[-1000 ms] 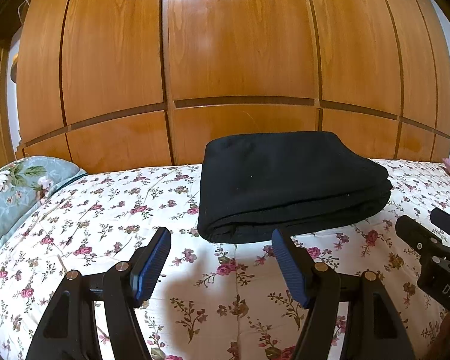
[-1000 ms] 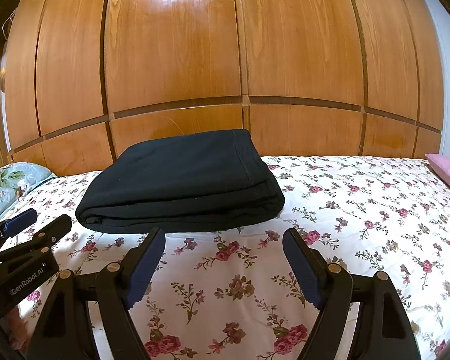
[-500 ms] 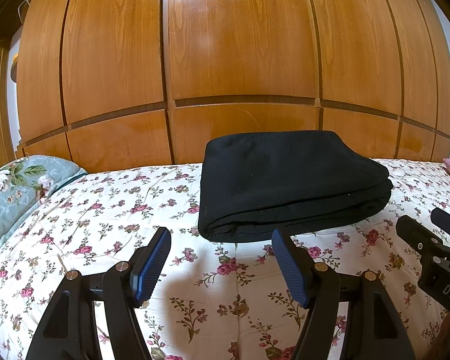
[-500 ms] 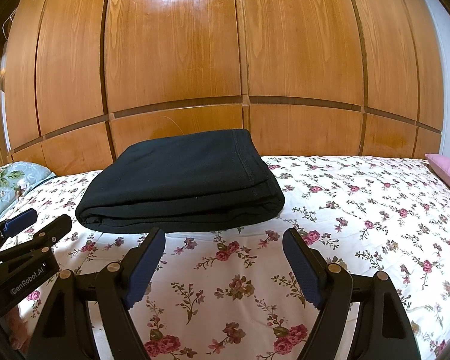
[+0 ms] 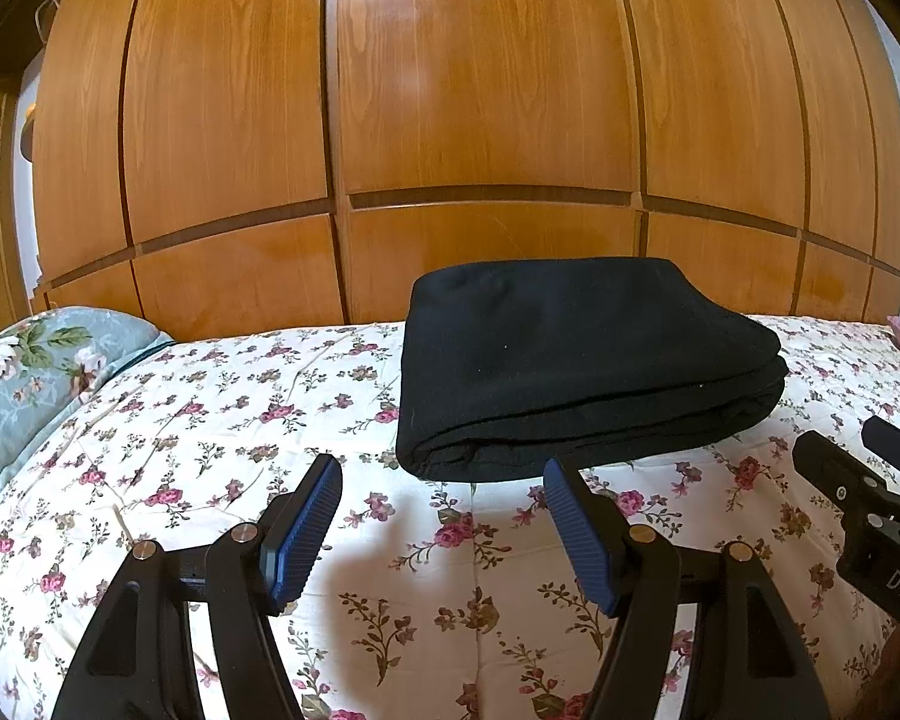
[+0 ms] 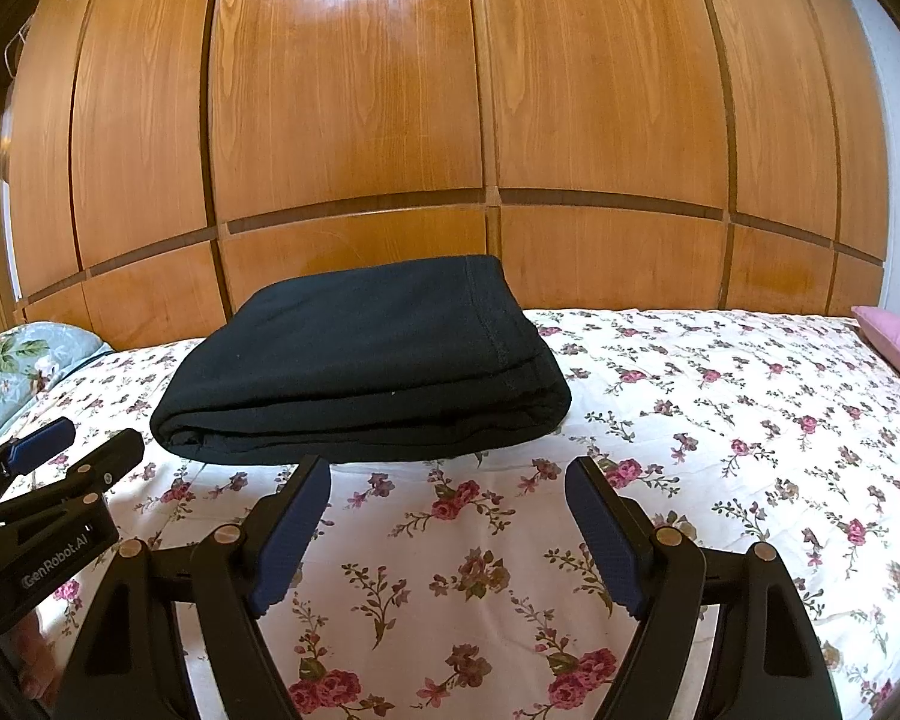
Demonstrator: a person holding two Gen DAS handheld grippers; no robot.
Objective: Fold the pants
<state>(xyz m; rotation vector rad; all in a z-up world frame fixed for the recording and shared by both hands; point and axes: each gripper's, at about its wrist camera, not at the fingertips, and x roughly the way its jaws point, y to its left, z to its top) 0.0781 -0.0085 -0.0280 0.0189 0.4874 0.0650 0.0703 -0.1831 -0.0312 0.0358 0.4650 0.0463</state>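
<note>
The black pants (image 5: 582,360) lie folded in a thick flat stack on the floral bedsheet (image 5: 210,438); they also show in the right wrist view (image 6: 366,366). My left gripper (image 5: 444,471) is open and empty, just short of the stack's near left corner. My right gripper (image 6: 450,468) is open and empty, just short of the stack's near edge. The right gripper also shows at the right edge of the left wrist view (image 5: 858,468), and the left gripper at the left edge of the right wrist view (image 6: 66,450).
A wooden panelled wardrobe (image 5: 480,120) stands right behind the bed. A pale blue floral pillow (image 5: 24,372) lies at the left end of the bed. A pink cushion (image 6: 894,342) lies at the right end.
</note>
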